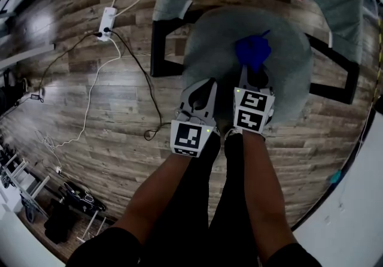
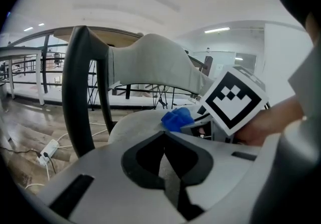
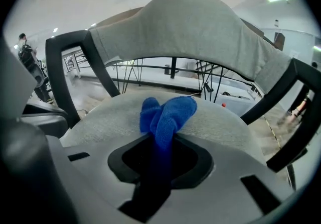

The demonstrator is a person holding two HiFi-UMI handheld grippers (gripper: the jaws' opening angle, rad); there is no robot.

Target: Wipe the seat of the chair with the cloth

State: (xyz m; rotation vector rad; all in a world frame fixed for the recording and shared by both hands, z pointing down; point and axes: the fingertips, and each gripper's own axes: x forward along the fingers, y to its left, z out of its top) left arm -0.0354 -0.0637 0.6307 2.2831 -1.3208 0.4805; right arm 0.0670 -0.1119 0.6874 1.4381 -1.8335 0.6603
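Right gripper: clenched on the blue cloth, which is bunched over the grey chair seat at the gripper's 12 o'clock.
Left gripper: jaws pressed together, nothing between them (at its partner's 9 o'clock, by the seat's front edge).
Wooden floor: white power strip at the chair's 10 o'clock.

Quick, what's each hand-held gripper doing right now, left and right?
Left hand-held gripper: closed, holding nothing.
Right hand-held gripper: closed on the bunched blue fabric cloth.
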